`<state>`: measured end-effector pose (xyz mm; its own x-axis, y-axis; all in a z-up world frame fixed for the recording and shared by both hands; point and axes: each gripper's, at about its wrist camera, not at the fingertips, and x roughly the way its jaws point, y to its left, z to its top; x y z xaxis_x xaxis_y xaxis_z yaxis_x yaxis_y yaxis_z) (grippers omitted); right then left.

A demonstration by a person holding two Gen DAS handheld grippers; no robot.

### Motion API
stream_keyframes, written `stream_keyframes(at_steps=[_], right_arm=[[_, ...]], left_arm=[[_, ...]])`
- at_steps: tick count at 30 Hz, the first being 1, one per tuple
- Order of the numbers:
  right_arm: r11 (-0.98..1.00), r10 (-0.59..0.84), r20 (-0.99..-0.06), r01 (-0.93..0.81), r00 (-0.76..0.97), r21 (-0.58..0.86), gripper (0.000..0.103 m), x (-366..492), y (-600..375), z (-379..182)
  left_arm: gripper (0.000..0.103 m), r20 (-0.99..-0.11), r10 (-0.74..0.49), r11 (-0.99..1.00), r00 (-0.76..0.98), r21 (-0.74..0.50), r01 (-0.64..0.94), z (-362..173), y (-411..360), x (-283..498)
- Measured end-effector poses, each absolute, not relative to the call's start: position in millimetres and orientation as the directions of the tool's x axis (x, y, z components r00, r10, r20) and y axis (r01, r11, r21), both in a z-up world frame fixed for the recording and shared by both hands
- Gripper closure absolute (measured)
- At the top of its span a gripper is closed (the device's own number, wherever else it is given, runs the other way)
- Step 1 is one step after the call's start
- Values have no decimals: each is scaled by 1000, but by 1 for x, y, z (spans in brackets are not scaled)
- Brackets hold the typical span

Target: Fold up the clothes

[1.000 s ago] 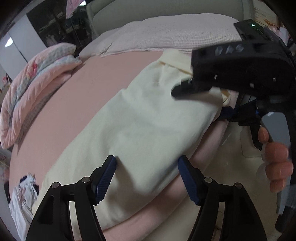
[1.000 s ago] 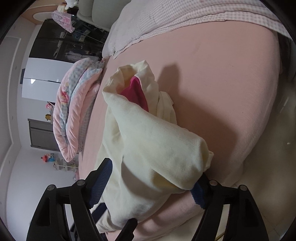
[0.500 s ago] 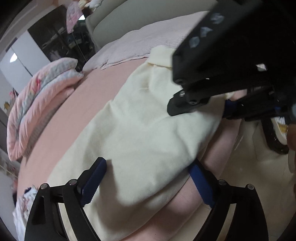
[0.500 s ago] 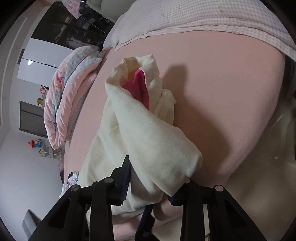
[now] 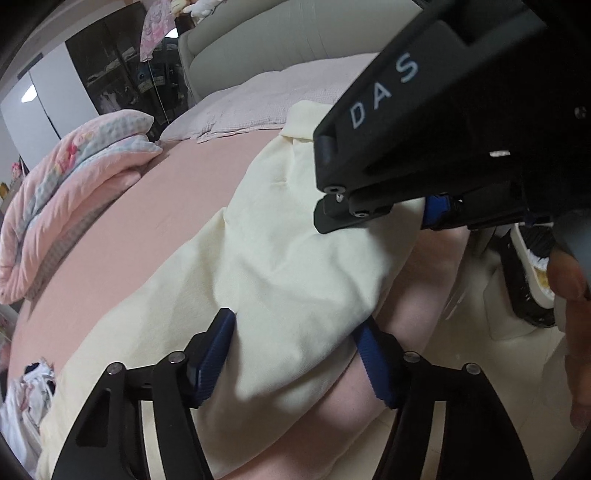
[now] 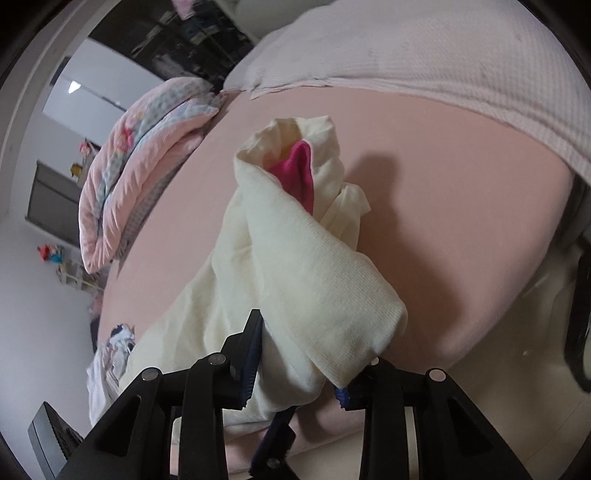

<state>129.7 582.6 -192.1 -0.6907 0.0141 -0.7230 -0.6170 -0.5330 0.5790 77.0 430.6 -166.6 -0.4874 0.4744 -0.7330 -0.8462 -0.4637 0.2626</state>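
A cream garment (image 5: 280, 236) with a magenta lining (image 6: 299, 177) lies on the pink bed sheet (image 5: 155, 229) near the bed's edge. My left gripper (image 5: 295, 358) straddles the garment's near edge. Its jaws are closing: one blue pad rests on top of the cloth, and the other is partly under the hem. My right gripper (image 6: 299, 373) is shut on a bunched fold of the same garment and holds it a little above the bed. In the left wrist view the right gripper (image 5: 391, 218) fills the upper right, with a person's hand (image 5: 569, 295) on its handle.
A folded pink quilt (image 5: 74, 192) lies at the far left of the bed. A pale checked blanket (image 5: 277, 92) lies across the head end below a grey headboard (image 5: 258, 33). A small heap of other clothes (image 5: 26, 398) sits at the left. To the right are a slipper (image 5: 532, 266) and bare floor.
The right gripper closed on the garment's fold, rolled and rose with it, and now looms larger in the left wrist view. The left jaws spread wide, then narrowed around the hem.
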Motion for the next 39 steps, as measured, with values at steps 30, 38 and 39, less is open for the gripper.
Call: stream_keyframes(at_steps=[30, 38, 39], right_arm=[[-875, 260, -745, -476, -614, 88, 79, 78, 507, -119], [-890, 381, -716, -441, -585, -113, 79, 70, 475, -120], [-890, 393, -713, -437, -581, -134, 79, 70, 472, -119]], left_arm=[[35, -736, 677, -585, 4, -542, -603, -135, 327, -38], [34, -744, 668, -631, -13, -558, -539, -122, 315, -75], [33, -743, 669, -630, -16, -557, -541, -120, 317, -75]])
